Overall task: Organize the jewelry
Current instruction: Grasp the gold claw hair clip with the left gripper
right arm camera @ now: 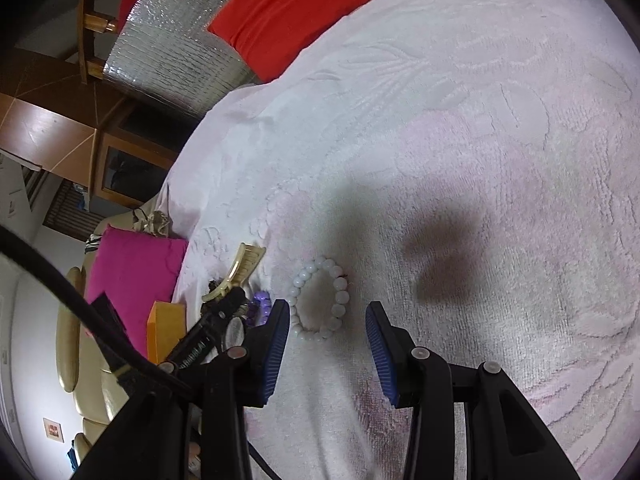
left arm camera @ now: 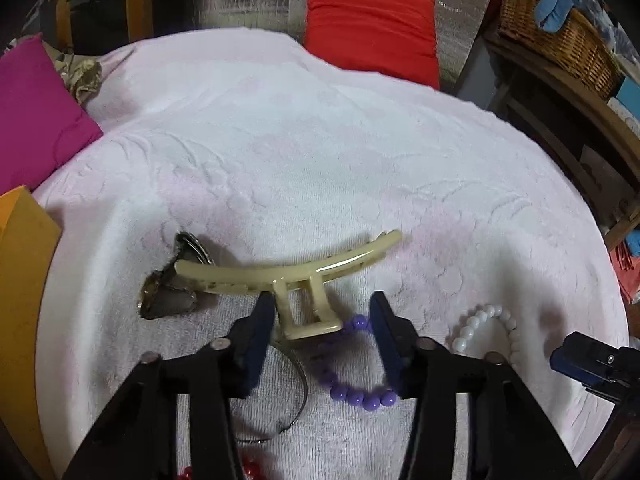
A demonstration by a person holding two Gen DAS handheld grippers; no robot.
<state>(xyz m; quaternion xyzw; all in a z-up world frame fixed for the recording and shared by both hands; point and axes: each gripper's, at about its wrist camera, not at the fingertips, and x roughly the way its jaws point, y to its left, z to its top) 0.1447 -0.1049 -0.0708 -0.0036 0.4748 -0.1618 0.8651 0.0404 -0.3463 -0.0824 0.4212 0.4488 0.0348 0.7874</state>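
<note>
Left wrist view: cream hair claw (left arm camera: 288, 270) lay on pink-white towel (left arm camera: 320, 140), lower centre of frame. Long axis ran left-to-right across the frame, bowed, right tip raised toward mid-right. Handle loop pointed down-frame, straight into left gripper (left arm camera: 322, 312). Left finger pad seemed to touch the loop's left edge; right pad stood clear of it, gap showing. Jaws part-open, not yet clamped on the claw.

Dark ornate clip (left arm camera: 172, 280) lay just beside the claw's left end, touching or overlapping; could not tell which. Purple bead bracelet (left arm camera: 352, 384) sat under and behind the right finger, lower centre. White bead bracelet (left arm camera: 486, 326) lay lower right. Thin metal bangle (left arm camera: 296, 388) and red beads (left arm camera: 248, 464) at bottom edge. Orange box (left arm camera: 24, 300) at left edge.

Right wrist view: right gripper (right arm camera: 327, 344) hung above the towel, jaws part-open, nothing between them. White bracelet lay just up-frame of the left finger, touching neither pad.

Judged: left hand far nearer the claw; grip would fall across the handle loop, square to the long axis. Right hand better placed for the white bracelet.
</note>
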